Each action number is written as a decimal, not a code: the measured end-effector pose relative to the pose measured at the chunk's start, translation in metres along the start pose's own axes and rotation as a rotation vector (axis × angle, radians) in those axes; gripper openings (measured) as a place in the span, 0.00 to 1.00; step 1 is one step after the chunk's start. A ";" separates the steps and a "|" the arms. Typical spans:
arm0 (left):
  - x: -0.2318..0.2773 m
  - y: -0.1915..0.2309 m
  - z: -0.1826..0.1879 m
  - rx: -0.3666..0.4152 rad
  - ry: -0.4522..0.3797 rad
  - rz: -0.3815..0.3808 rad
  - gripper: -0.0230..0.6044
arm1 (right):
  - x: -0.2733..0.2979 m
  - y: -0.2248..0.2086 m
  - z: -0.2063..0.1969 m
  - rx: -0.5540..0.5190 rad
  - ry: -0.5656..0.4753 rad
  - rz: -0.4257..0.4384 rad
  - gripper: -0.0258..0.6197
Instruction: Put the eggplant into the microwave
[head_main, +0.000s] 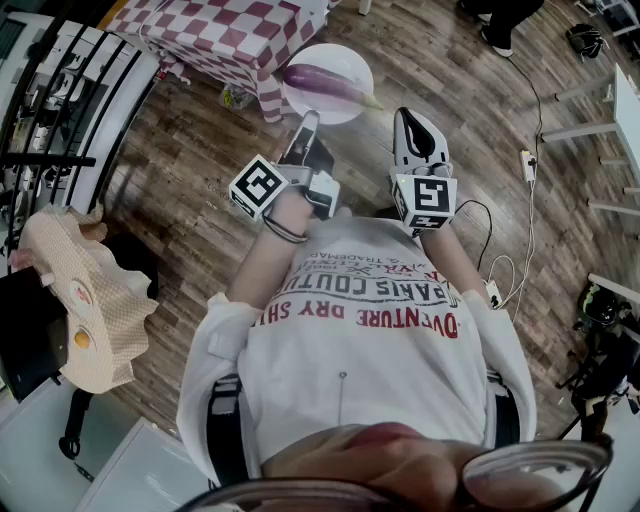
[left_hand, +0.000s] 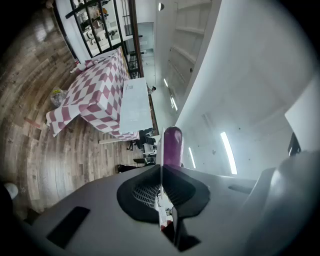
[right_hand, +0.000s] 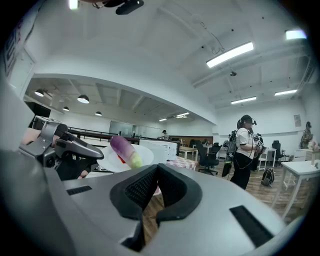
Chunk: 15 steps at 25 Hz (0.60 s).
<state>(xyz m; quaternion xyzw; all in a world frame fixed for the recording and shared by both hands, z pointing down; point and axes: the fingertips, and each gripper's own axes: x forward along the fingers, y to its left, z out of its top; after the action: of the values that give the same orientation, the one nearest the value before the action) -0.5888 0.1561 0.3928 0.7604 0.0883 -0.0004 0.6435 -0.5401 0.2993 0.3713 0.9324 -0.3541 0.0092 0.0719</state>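
Left gripper (head_main: 308, 125) is stuck out ahead of my chest, about level and rolled on its side, jaws clamped on the near rim of a white plate (head_main: 345, 58). Right gripper (head_main: 412, 120) sits just beside it, also level, jaws together with nothing between them. Below is wooden floor (head_main: 200, 150), with a checkered tablecloth (head_main: 230, 30) off to the far left. The purple eggplant (head_main: 325, 85) lies across the plate, green stem end toward my right gripper.

Wood plank floor (head_main: 200, 150); red-white checkered table (head_main: 230, 30); ceiling strip lights (right_hand: 230, 54); white desks (right_hand: 305, 167).
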 end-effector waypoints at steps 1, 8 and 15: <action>0.000 0.004 0.001 0.010 0.000 0.018 0.09 | 0.001 0.000 -0.001 -0.006 0.002 -0.004 0.08; 0.008 0.015 0.002 0.016 0.016 0.059 0.09 | 0.003 -0.009 -0.006 -0.011 0.017 -0.025 0.08; 0.028 0.027 -0.002 -0.022 0.030 0.076 0.09 | 0.009 -0.026 -0.020 0.034 0.058 -0.075 0.08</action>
<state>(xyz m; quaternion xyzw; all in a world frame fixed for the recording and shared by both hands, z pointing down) -0.5580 0.1573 0.4168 0.7559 0.0689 0.0365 0.6500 -0.5154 0.3159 0.3885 0.9455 -0.3163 0.0395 0.0668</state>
